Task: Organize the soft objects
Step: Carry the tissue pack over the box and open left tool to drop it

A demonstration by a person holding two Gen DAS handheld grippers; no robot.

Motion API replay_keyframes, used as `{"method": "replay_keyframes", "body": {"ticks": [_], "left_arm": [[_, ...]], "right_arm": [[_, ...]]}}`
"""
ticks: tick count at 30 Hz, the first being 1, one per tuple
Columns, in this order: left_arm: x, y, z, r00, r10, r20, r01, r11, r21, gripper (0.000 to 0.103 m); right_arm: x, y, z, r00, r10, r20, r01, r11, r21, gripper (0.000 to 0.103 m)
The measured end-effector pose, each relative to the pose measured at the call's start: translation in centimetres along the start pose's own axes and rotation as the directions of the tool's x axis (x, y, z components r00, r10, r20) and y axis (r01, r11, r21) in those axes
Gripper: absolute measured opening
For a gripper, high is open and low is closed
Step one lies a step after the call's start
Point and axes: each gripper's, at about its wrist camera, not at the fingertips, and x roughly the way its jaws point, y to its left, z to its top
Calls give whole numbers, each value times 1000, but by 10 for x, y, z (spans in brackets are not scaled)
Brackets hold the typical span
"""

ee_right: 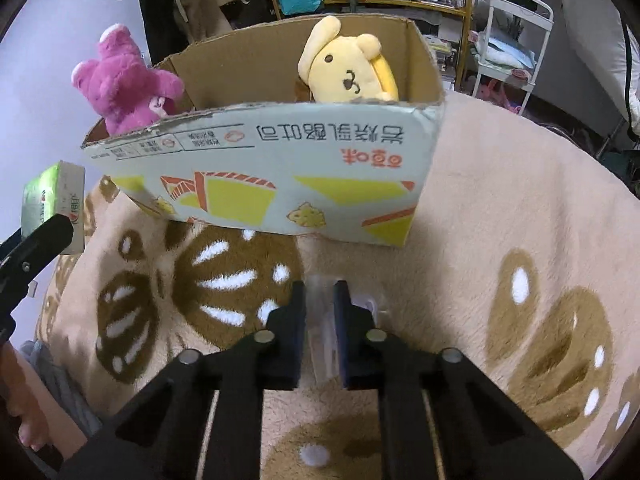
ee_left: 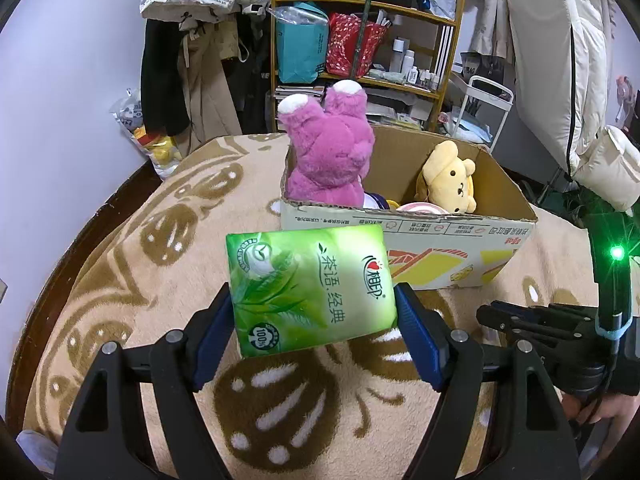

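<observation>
My left gripper (ee_left: 314, 298) is shut on a green tissue pack (ee_left: 308, 280), held above the patterned blanket just before the cardboard box (ee_left: 420, 236). In the right wrist view the pack (ee_right: 52, 200) shows at the left edge. A pink plush (ee_left: 332, 152) stands head-down in the box's left end, and a yellow dog plush (ee_left: 448, 184) leans in its right end. My right gripper (ee_right: 320, 292) is shut on a clear plastic piece (ee_right: 320, 320), low over the blanket in front of the box (ee_right: 280, 168). The pink plush (ee_right: 120, 84) and the yellow plush (ee_right: 348, 68) rise above the rim.
A beige and brown blanket (ee_right: 500, 200) covers the round surface. Behind the box stand a wooden shelf (ee_left: 360, 20) with bags and bottles, hanging clothes (ee_left: 192, 80) and a white cart (ee_right: 516, 40). A bag of plush toys (ee_left: 156, 144) lies at the far left.
</observation>
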Motion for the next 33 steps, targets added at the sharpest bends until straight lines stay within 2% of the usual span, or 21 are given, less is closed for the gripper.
{"method": "replay_keyframes", "body": {"ticks": [2,4,7,13,17,23,28,33], "left_arm": [[0,-1,0,1000,3,-2,-3,1000,4,76],[-1,-1,-1,1000,12,2,-12,1000,6,76],[-7,0,0,999,18,29,-18,1000,-3,76],[-25,-1,3,993,21,118,-21,1000,7,76],[-43,-6,7,981,13,193,-19,999,30,76],[-62,-16,23,960,-16,279,-7,997,81,76],[-72,-29,42,933,-30,360,-23,990,142,76],[-59,-40,67,928,-54,368,-6,987,161,76]], "right_arm": [[0,-6,-2,1000,10,2,-10,1000,25,11],[-6,-3,0,999,-30,23,29,1000,9,8],[-18,-3,8,998,-46,49,45,999,10,4],[-58,2,17,990,1,143,-2,1000,5,3],[-90,13,20,973,54,225,-52,999,-13,3],[-132,26,32,935,104,338,-91,994,-53,3],[-146,28,51,914,113,391,-88,993,-82,3],[-144,24,77,906,107,410,-75,993,-92,3]]}}
